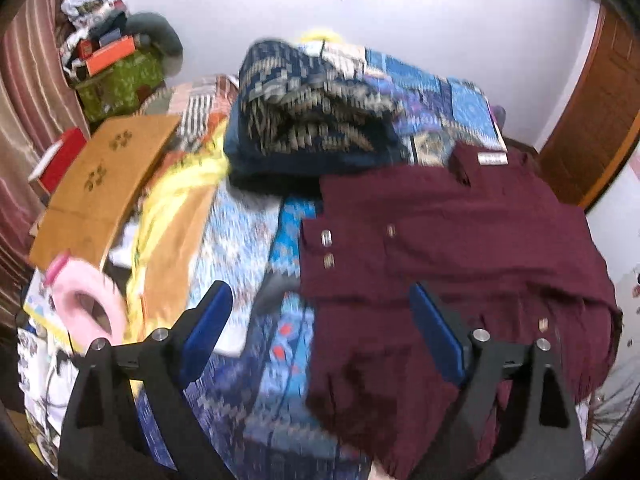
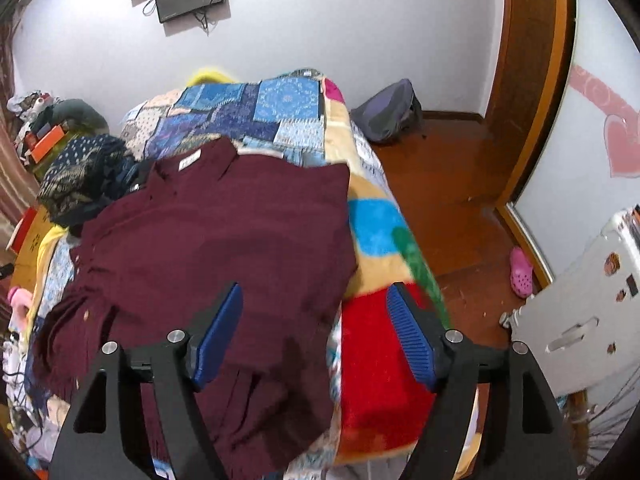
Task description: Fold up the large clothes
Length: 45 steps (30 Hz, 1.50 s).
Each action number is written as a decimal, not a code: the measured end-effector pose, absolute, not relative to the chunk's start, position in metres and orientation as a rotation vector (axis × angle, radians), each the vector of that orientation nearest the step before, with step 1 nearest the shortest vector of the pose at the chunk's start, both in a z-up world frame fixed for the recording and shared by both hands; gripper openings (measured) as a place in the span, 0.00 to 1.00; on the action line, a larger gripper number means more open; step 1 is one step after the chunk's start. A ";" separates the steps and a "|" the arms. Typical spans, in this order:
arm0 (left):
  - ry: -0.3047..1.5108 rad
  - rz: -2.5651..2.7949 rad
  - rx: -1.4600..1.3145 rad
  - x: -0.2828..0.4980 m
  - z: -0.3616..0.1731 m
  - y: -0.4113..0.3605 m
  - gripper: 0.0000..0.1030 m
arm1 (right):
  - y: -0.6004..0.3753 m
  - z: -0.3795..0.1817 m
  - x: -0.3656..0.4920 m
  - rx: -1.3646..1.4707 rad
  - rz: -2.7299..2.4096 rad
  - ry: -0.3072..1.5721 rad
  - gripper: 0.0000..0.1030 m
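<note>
A large maroon shirt [image 1: 460,240] lies on the bed, collar with a white label at the far end, a sleeve folded across its front with the buttoned cuff showing. The right wrist view shows the same maroon shirt [image 2: 224,236] partly folded, its lower part hanging over the bed's near edge. My left gripper [image 1: 320,320] hovers open above the shirt's left edge and the patterned bedspread [image 1: 248,240], nothing between its blue pads [image 1: 208,328]. Over the shirt's right edge, my right gripper [image 2: 314,328] is open and holds nothing.
A folded navy patterned cloth [image 1: 312,116] sits at the shirt's far left. Yellow and tan clothes [image 1: 176,216], a tan board [image 1: 104,184] and a pink ring [image 1: 88,300] crowd the left side. To the right are wooden floor [image 2: 452,208], a grey bag [image 2: 388,112] and a pink shoe [image 2: 522,272].
</note>
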State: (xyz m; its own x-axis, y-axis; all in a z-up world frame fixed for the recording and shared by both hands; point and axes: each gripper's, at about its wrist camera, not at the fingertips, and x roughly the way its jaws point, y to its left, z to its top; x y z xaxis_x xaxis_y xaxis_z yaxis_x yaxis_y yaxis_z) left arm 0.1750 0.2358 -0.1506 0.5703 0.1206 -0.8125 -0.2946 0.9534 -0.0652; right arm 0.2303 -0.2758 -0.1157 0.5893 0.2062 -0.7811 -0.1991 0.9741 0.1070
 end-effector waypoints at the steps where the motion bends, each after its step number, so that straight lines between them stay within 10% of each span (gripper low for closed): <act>1: 0.960 0.239 -0.208 0.170 -0.158 0.235 0.88 | -0.275 -0.119 0.226 0.008 0.236 0.919 0.69; 21: 1.228 0.122 -0.478 0.160 -0.275 0.207 0.87 | -0.289 -0.187 0.185 0.307 0.274 1.130 0.69; 26: 1.216 0.089 -0.491 0.162 -0.271 0.203 0.60 | -0.279 -0.181 0.183 0.297 0.318 1.088 0.44; 30: 1.186 0.049 -0.463 0.167 -0.260 0.195 0.14 | -0.278 -0.174 0.185 0.293 0.327 1.044 0.07; 45: 0.932 0.049 -0.335 0.221 -0.169 0.189 0.07 | -0.253 -0.109 0.246 0.282 0.431 0.839 0.06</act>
